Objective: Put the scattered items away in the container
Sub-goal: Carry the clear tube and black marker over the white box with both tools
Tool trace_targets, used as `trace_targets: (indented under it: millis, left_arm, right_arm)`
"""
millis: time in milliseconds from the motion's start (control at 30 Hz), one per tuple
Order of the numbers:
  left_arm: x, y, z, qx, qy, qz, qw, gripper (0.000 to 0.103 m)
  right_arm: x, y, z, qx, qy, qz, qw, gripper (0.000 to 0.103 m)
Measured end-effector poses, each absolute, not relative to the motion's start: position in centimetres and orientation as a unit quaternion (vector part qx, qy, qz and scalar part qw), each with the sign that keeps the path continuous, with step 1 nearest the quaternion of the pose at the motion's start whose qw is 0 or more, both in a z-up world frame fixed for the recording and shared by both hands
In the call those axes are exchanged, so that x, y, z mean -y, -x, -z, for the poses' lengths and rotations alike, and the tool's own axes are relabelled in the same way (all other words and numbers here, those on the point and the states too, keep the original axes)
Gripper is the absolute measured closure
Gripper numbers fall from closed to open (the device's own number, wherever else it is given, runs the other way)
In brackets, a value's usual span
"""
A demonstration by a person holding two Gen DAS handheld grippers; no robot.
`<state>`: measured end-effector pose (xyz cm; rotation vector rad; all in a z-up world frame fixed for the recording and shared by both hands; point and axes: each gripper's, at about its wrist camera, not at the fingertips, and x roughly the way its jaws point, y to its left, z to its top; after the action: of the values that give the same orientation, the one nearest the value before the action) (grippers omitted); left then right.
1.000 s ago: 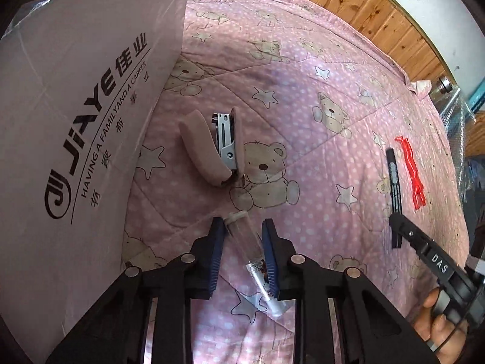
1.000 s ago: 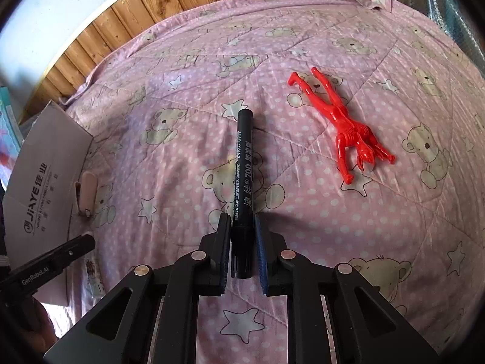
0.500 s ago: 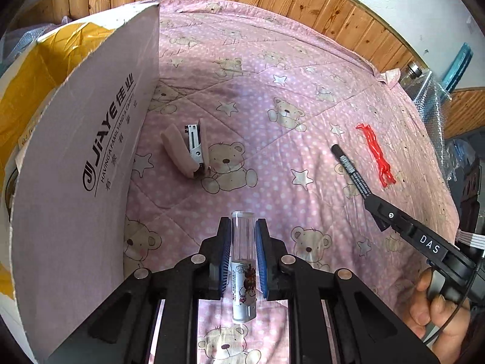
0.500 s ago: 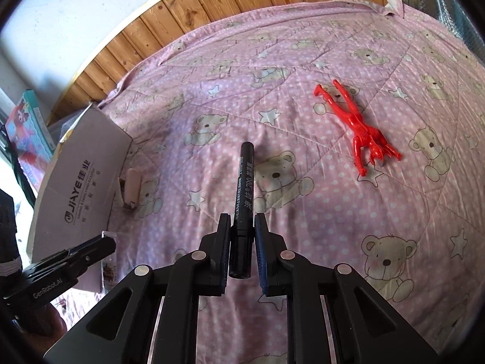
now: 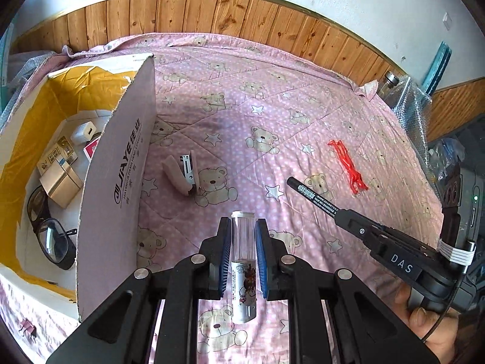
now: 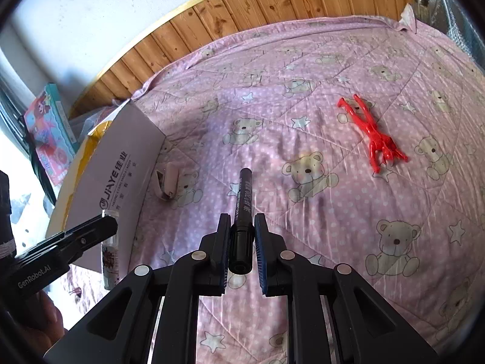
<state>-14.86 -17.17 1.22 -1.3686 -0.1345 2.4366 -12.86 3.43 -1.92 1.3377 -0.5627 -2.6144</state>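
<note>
My left gripper (image 5: 242, 242) is pinching a small clear tube (image 5: 242, 261) with a printed label on its lower half; the blue pads (image 5: 225, 261) press against both of its sides, and it points away from me, lifted above the pink bear-print quilt (image 5: 272, 115). My right gripper (image 6: 241, 242) is pinching a black marker (image 6: 244, 209) near its butt end, so the capped tip sticks out far ahead of the fingers, also clear of the quilt. In the left wrist view I see that marker (image 5: 312, 195) reaching in from the right, with my right hand (image 5: 430, 327) under the handle.

The cardboard box (image 5: 121, 163) stands open on the left of the quilt, its tall flap printed with a logo rising between me and the inside. Down in it lie a pair of dark-framed glasses (image 5: 48, 236), a small tan carton (image 5: 60, 182), a white charger block (image 5: 83, 132) and a red card-like thing that is partly hidden.

Still out on the quilt are a beige stapler (image 5: 182, 176), hinged open and lying just right of the box flap, and a red plastic figure (image 6: 371, 135), well apart to the far right. Wood panelling (image 5: 212, 12) runs along the far edge of the bed.
</note>
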Motion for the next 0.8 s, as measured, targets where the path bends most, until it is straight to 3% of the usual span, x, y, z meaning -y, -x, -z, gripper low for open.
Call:
trace_targets:
  millis: [800]
  left_arm:
    - [21.2,12.1,-8.7,0.073,0.411,-0.894,0.162,0.086]
  right_arm:
    - [1.3,8.9,-7.9,0.144,-0.369,0.909,0.129,0.087]
